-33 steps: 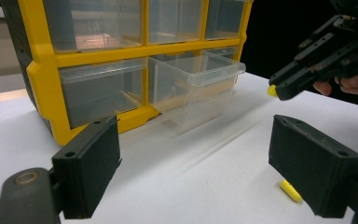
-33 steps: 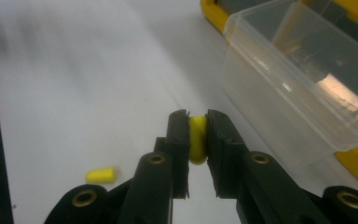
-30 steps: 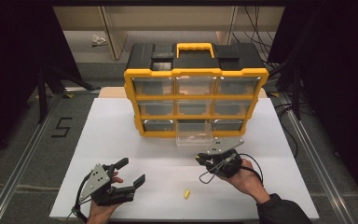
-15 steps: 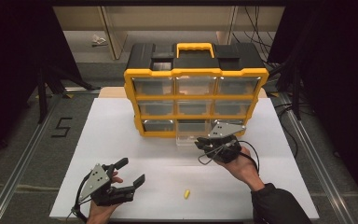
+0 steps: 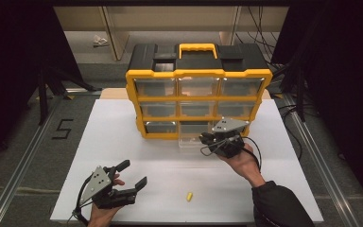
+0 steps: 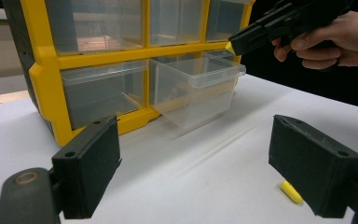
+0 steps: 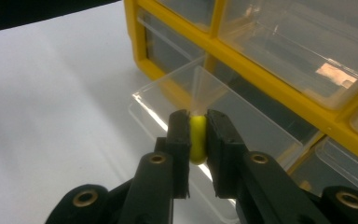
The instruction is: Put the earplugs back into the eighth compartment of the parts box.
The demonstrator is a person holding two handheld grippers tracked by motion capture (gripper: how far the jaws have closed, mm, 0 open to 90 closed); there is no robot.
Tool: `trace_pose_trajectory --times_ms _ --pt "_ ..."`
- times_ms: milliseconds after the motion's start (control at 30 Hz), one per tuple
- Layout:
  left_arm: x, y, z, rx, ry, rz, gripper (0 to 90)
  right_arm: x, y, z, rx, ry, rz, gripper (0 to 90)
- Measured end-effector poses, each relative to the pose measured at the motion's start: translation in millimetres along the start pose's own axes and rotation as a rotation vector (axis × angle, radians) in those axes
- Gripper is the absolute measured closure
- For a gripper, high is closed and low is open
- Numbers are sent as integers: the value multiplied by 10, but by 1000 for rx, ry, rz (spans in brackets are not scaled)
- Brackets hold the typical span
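Right gripper view shows my right gripper [image 7: 198,135] clamped on a yellow earplug [image 7: 197,138], long axis upright between the fingers, the pulled-out clear drawer [image 7: 223,109] just ahead and below; my left gripper [image 5: 131,176] hangs open, a second earplug [image 5: 188,196] beside it

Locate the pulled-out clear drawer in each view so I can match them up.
High view: clear drawer sticks out of the bottom row, centre, left of the right gripper.
Left gripper view: upper centre, projecting toward the camera.
Right gripper view: centre, beyond the gripper and its yellow piece.
Shared landmark: yellow organizer frame.
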State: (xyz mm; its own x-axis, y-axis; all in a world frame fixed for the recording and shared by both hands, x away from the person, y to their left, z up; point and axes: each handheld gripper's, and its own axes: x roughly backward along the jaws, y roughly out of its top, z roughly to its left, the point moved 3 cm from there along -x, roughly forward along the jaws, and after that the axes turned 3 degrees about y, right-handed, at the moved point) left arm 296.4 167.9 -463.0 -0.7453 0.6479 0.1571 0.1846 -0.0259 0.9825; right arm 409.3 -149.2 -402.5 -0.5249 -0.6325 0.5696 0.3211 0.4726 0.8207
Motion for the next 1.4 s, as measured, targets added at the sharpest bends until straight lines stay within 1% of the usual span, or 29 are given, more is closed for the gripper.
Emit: trace_pose_trajectory --times_ms 167,200,233,267,367,400,500,600,700,733,833,900,933,967,1000,1067,1100,1167,1267,1300,1333,1367,1400 --pt "2 0 0 0 0 0 160 -29 1 -54 -20 -11 3 801" --pt "2 0 -1 -1 -1 1 159 -43 -1 -83 -34 -17 7 801" --pt "1 -1 -2 -1 -1 0 159 -43 -1 -83 -34 -17 7 801" --pt "1 0 -3 -1 -2 -1 159 -62 -9 -115 -45 -22 14 800" --pt "0 -1 -3 -1 -1 -1 160 -78 -20 -141 -52 -31 20 799" --pt "0 -1 -3 -1 -1 -1 159 -90 -34 -171 -66 -38 25 797" --pt "0 -1 -2 -1 -1 0 160 -96 -45 -200 -73 -47 24 792" --pt "-1 -1 -3 -2 -2 0 159 -103 -70 -246 -96 -54 28 727" --pt "-2 0 -4 -1 -2 -1 159 -100 -75 -255 -102 -55 29 713" --pt "-3 -1 -4 -1 -2 -1 159 -84 -67 -256 -102 -56 23 691" --pt "-4 -1 -5 -1 -4 0 159 -60 -49 -251 -103 -54 11 665" --pt "-2 -1 -3 -1 -3 0 160 -30 -25 -233 -103 -41 -5 649" --pt "-2 -1 -2 0 -3 -1 159 -9 -5 -206 -94 -34 -12 620" --pt "-1 0 -1 -1 -3 -1 159 -9 -5 -206 -94 -34 -12 620" --pt "0 0 -1 -1 -3 -1 159 7 16 -166 -91 -31 -19 564" --pt "0 0 -2 -1 -4 -1 160 14 28 -147 -82 -25 -24 550" --pt "-1 0 -2 -1 -3 -1 159 31 48 -97 -72 -10 -32 521" --pt "0 1 -2 -1 -4 0 159 39 55 -77 -68 -7 -32 519" --pt "1 2 0 0 -4 -1 159 73 83 9 -48 10 -37 492" --pt "2 2 1 0 -3 -2 160 92 95 58 -35 12 -37 465" --pt "2 2 1 0 -3 -2 159 92 95 58 -35 12 -37 465" --pt "3 3 0 0 -4 -3 160 109 103 107 -23 22 -38 452" --pt "3 3 0 0 -4 -3 159 109 103 107 -23 22 -38 452"
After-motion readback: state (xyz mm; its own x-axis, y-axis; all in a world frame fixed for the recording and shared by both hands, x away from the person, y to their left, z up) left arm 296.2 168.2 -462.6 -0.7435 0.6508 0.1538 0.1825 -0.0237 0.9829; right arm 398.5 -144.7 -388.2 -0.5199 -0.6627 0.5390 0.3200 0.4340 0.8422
